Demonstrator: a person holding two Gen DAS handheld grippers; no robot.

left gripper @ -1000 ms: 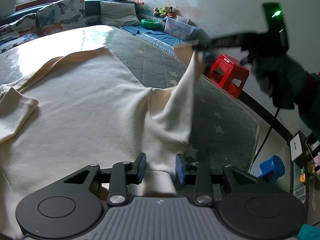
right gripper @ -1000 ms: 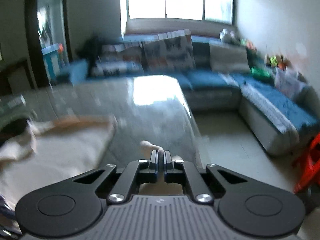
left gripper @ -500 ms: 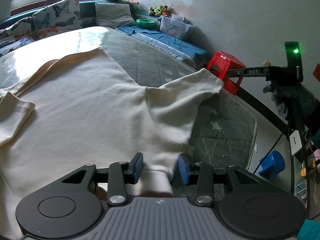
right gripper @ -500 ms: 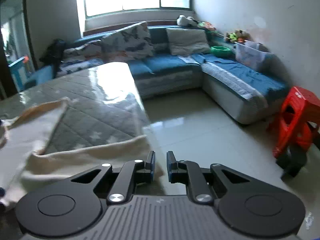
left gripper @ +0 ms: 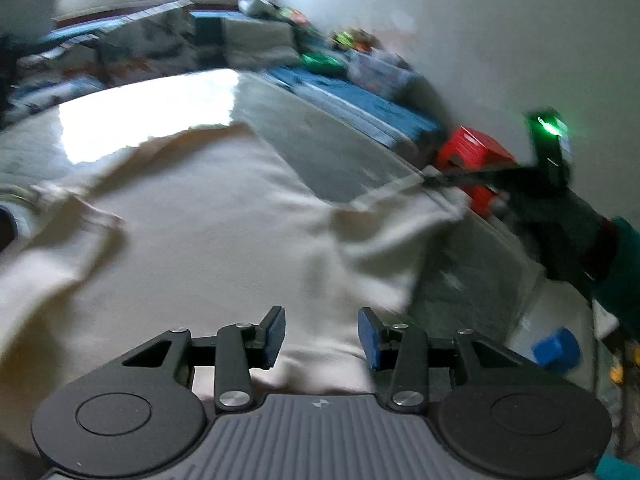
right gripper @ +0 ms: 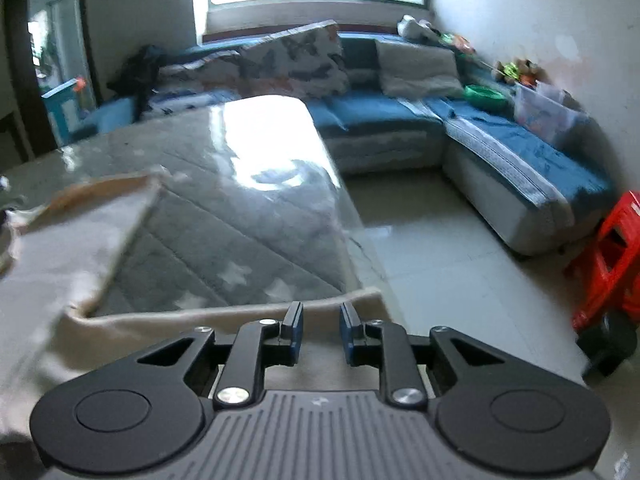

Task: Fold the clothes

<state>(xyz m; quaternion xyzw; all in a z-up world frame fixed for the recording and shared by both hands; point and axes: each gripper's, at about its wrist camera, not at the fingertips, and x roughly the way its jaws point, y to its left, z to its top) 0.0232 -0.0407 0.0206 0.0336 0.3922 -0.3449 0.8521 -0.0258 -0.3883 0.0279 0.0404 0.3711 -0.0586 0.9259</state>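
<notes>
Cream garment [left gripper: 208,240] spread flat across the quilted table [left gripper: 328,152], sleeve [right gripper: 224,312] reaching to the right edge – directly under right gripper [right gripper: 320,330], jaws opening, pads clear of cloth. Left gripper [left gripper: 322,334] part open over the hem at the near edge – gripping nothing

Left wrist view motion-blurred; garment [left gripper: 200,240] cut off at left edge; far sofa clutter [left gripper: 348,40] unreadable.

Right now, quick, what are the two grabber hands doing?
Left gripper: open, above the cream cotton garment, gripping nothing.
Right gripper: jaws opening, cream sleeve beneath, pads apart.
</notes>
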